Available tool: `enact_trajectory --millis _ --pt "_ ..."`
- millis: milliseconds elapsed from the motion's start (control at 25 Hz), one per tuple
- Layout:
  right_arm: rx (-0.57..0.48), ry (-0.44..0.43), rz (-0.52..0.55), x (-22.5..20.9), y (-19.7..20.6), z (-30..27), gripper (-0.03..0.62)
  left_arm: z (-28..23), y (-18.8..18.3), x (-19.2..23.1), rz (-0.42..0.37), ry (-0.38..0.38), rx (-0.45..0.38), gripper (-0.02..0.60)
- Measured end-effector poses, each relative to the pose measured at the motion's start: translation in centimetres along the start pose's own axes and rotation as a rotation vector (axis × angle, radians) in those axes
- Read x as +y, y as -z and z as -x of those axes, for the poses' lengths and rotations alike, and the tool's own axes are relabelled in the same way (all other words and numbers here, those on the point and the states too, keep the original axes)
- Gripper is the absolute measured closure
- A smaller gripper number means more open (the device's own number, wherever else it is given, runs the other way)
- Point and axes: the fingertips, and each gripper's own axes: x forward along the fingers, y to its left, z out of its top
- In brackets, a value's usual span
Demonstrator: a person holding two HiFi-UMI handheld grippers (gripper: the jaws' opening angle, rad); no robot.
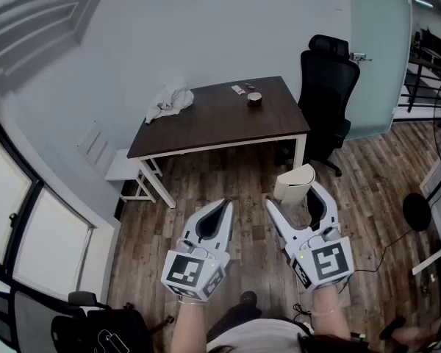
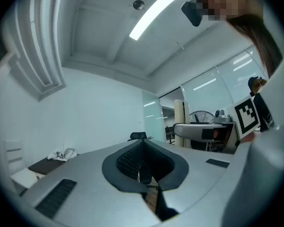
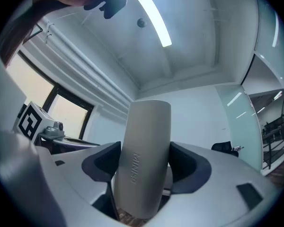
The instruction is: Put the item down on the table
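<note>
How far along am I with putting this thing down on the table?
Done: the container is gripped in the right gripper. In hand: it is held above the floor, with the table some way ahead. Left: reach the table and set it down. The left gripper is shut and empty.

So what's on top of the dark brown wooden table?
On the dark brown wooden table: a crumpled white cloth at its left, a small round dish and a small flat item near the far edge. Anything under the cloth is hidden.
</note>
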Motion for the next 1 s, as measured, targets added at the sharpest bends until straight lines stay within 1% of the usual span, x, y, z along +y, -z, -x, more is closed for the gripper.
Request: enact_trajectory --millis 160,320,480,800,1000 --pt "0.005 0.001 -0.002 0.4 0.9 -0.9 0.276 -0.2 0.9 0.8 0.001 0.013 0.002 0.563" --pt "0.007 0.01 -0.022 -0.1 1.7 -2.2 0.276 -1.0 1.4 2.1 0.007 0.019 0.002 0.563" --pt "0.019 0.023 -0.012 -0.4 2.7 -3.9 0.276 -1.9 1.9 3.7 -0.011 0.034 0.01 0.563" --pt "0.047 0.043 0.015 0.2 4.0 -10.1 0.278 -3.5 2.3 10.2 0.007 0.018 0.008 0.563" --pt "0.041 0.042 0.042 1.2 4.4 -14.5 0.278 -4.6 2.6 14.2 0.016 0.025 -0.017 0.563"
